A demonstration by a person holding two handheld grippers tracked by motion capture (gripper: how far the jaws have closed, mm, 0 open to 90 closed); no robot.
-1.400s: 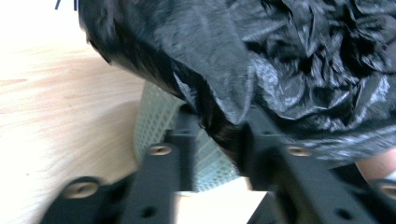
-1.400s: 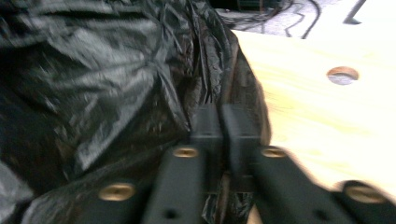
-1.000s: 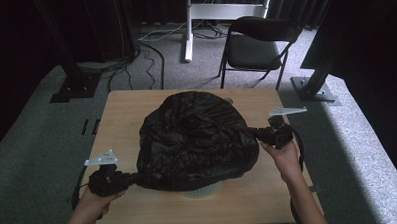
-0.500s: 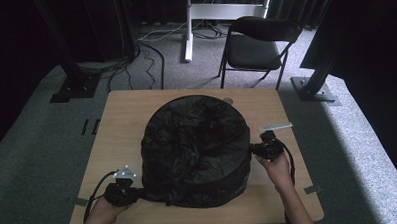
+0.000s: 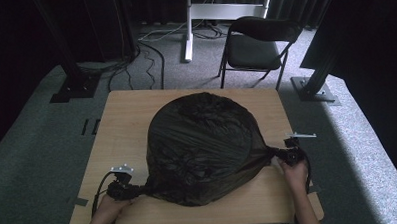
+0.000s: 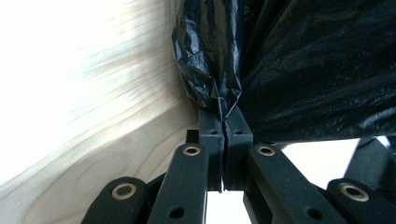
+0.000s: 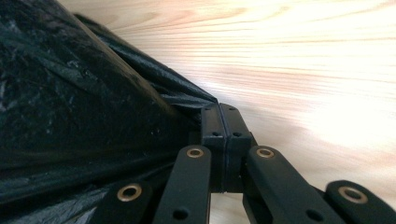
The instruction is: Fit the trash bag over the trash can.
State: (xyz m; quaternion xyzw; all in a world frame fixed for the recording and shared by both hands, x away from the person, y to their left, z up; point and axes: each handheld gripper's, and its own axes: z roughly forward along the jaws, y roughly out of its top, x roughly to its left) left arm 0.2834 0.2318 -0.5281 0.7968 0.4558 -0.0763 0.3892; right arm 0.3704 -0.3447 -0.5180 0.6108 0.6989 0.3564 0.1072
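Glossy crinkled black plastic bag (image 5: 202, 147), smooth pale wood table (image 5: 121, 119), matt black gripper (image 6: 225, 122)

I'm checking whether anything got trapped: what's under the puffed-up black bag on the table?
The black bag balloons over the wooden table, pinched at opposite edges by the left gripper and right gripper. Bare wood shows around it; whatever lies beneath is hidden by the opaque plastic.

Dim room; gripper views overexposed, wood blurred

Black bag (image 5: 202, 147) ballooned on table (image 5: 121, 119) (both claws pinching edges).
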